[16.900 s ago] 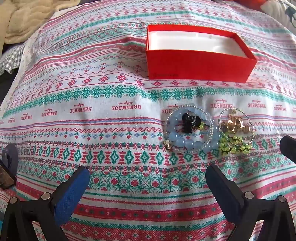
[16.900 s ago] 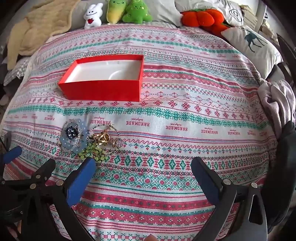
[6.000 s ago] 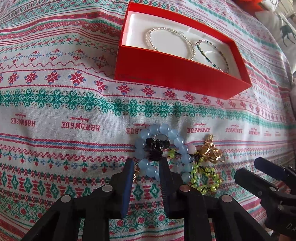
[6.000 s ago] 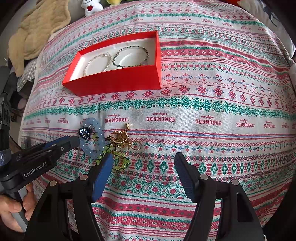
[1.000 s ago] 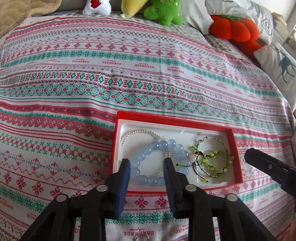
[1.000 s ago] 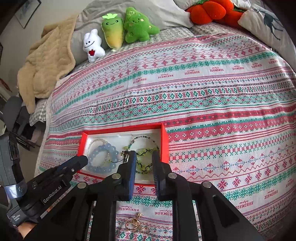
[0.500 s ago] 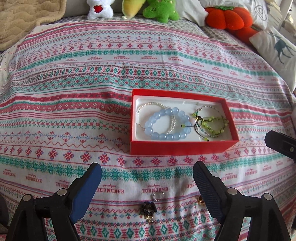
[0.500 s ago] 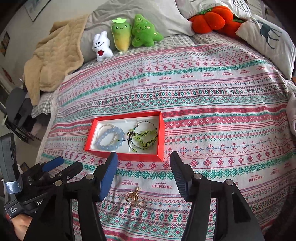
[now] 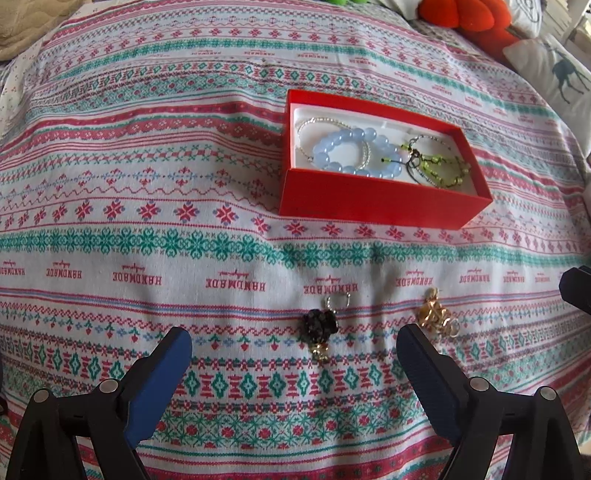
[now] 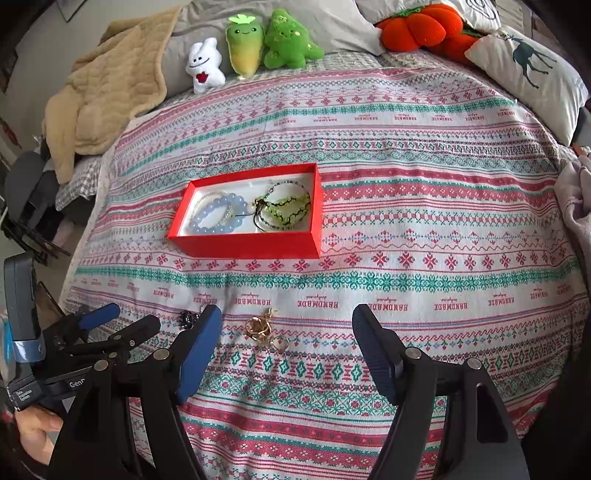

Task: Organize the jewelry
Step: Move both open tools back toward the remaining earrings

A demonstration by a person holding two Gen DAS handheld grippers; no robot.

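A red box lies on the patterned bedspread. It holds a blue bead bracelet, a thin silver bracelet and green bead bracelets. A black earring piece and a heap of gold pieces lie on the spread nearer me. My left gripper is open and empty, just short of the black piece. My right gripper is open and empty, over the gold heap. The left gripper also shows in the right wrist view.
Plush toys and an orange cushion line the far edge of the bed. A tan blanket lies at the far left, a deer pillow at the far right. A pale garment hangs at the right edge.
Both grippers have drawn back from the box and come lower and nearer the loose pieces on the bedspread. Both have opened wider since a second ago.
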